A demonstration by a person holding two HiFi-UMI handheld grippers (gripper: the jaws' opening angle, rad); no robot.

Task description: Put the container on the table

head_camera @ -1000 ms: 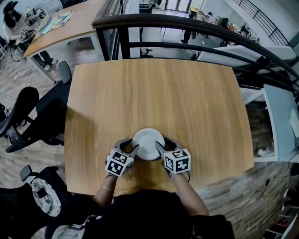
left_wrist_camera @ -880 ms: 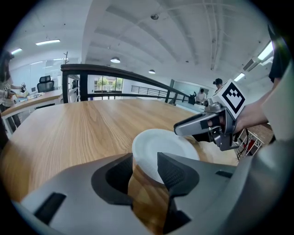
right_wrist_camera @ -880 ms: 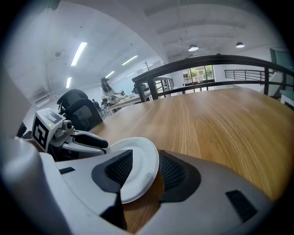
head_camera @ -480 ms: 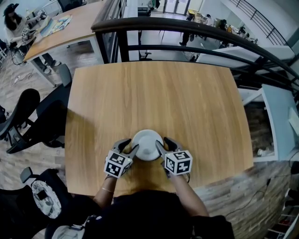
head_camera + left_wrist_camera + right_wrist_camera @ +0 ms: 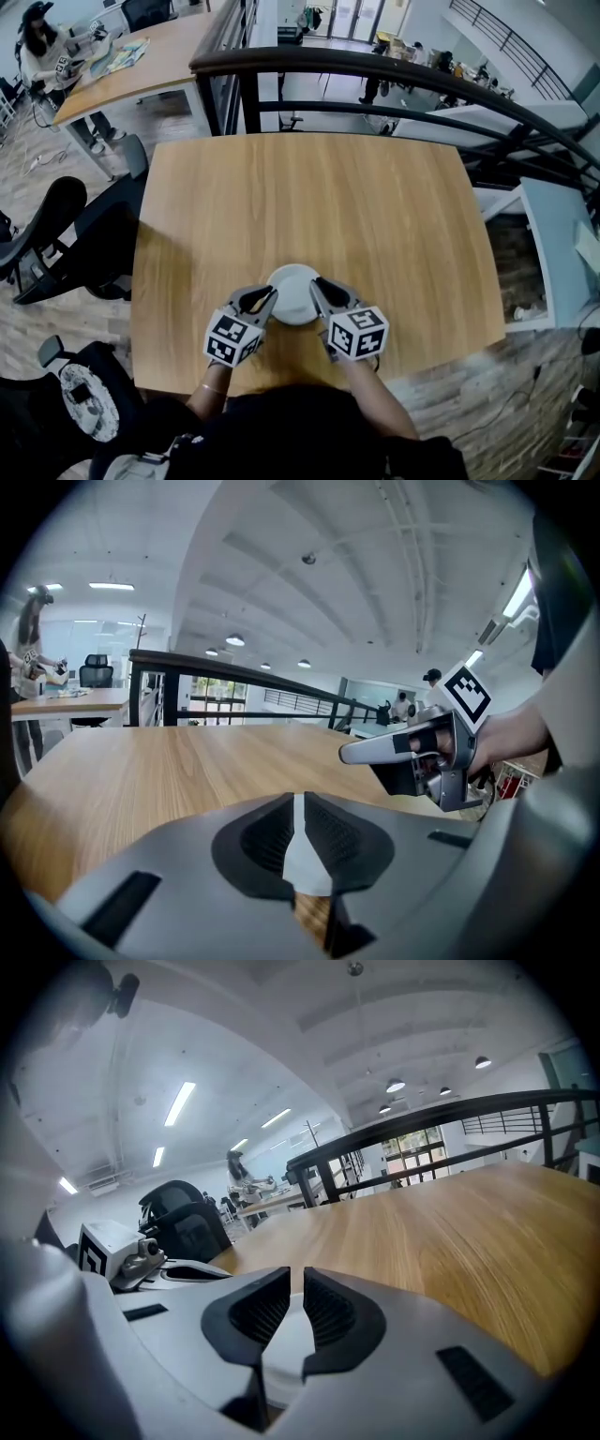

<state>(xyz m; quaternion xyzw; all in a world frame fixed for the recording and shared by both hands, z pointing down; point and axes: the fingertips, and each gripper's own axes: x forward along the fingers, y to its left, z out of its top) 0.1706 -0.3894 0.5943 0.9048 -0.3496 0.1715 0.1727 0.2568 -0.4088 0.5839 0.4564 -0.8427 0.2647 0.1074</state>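
The white round container (image 5: 293, 292) sits on the wooden table (image 5: 309, 187) near its front edge. My left gripper (image 5: 263, 299) hangs over its left rim and my right gripper (image 5: 321, 285) over its right rim, both raised off the table. Their jaws have just been closing and now stand almost together with nothing pinched. In the left gripper view the left gripper (image 5: 298, 810) shows a sliver of the white container (image 5: 305, 869) through the slit. The right gripper (image 5: 296, 1286) shows the same white container (image 5: 279, 1354) below its pads.
A black railing (image 5: 375, 67) runs behind the table. A dark office chair (image 5: 66, 234) stands off the table's left side. Another desk (image 5: 141, 56) with a person at it lies at the back left. The table's front edge is just below the grippers.
Both grippers have risen from the container's sides and their jaws have gone from wide apart to nearly together. The container stays on the table.
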